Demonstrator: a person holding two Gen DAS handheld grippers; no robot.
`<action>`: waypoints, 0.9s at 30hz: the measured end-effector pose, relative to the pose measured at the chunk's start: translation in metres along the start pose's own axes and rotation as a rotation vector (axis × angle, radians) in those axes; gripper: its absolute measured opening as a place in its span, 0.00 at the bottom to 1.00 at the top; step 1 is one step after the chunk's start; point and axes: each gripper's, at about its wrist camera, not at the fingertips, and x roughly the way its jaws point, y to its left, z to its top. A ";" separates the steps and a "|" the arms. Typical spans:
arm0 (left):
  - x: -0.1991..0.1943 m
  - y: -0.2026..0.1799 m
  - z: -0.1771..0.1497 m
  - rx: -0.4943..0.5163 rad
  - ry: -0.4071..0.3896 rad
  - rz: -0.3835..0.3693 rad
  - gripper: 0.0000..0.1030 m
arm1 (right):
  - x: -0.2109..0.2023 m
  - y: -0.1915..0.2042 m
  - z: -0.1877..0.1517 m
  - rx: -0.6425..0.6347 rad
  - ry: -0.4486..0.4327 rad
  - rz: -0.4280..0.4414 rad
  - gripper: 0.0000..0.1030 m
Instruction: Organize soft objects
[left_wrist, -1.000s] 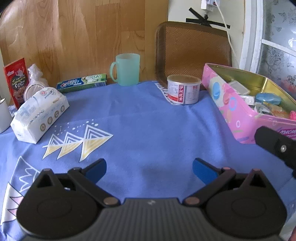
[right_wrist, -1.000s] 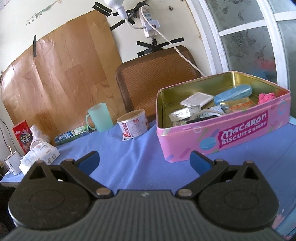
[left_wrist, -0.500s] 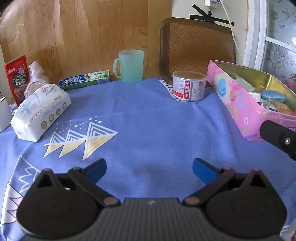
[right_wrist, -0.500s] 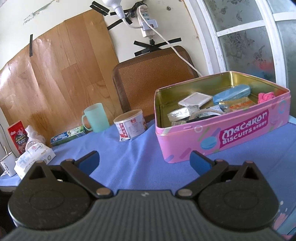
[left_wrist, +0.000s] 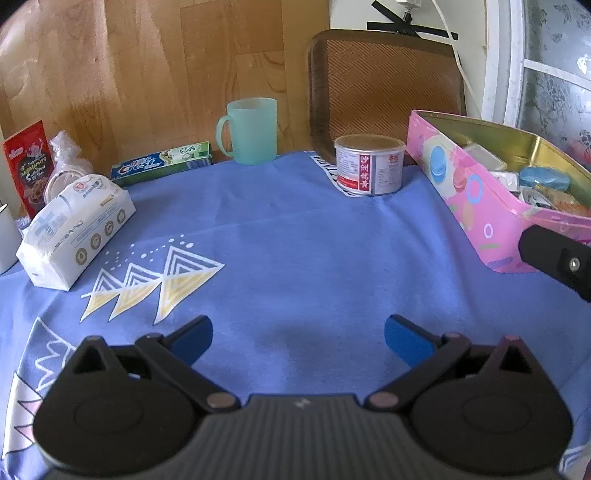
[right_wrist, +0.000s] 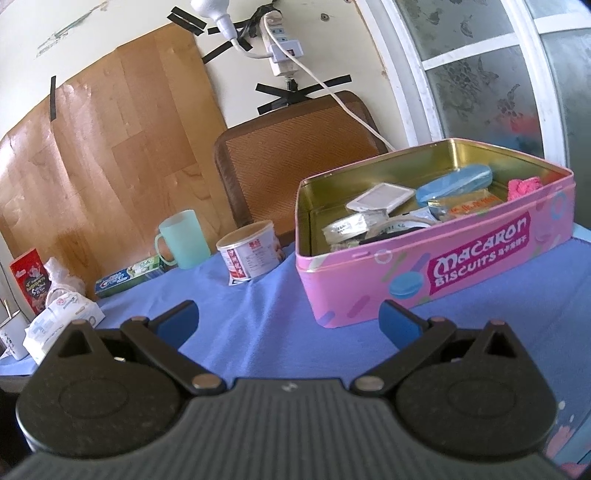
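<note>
Left wrist view, from left to right: a tissue pack (left_wrist: 75, 230) lies at the counter's (left_wrist: 295, 236) left edge, then a toothpaste box (left_wrist: 162, 168), a green mug (left_wrist: 251, 131), a small can (left_wrist: 369, 164) and the open pink tin (left_wrist: 476, 206) on the right. The left hand-held gripper (left_wrist: 298, 338) hovers over bare blue cloth, fingers spread and empty. The right hand-held gripper (right_wrist: 288, 321) (also spread, holding nothing) faces the tin's front wall. The tissue pack is probably the soft item to move next, though the tin's contents are too jumbled to judge. Approach it across its narrow width, low and level, and squeeze gently so the wrapper does not slip.
</note>
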 end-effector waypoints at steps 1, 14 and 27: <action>0.000 -0.001 0.000 0.003 0.001 0.001 1.00 | 0.000 -0.001 0.000 0.003 0.000 -0.001 1.00; 0.002 -0.016 0.001 0.047 0.006 0.011 1.00 | 0.003 -0.014 0.000 0.049 0.002 -0.016 1.00; 0.001 -0.025 0.002 0.072 -0.002 0.007 1.00 | 0.002 -0.021 0.003 0.067 -0.010 -0.023 1.00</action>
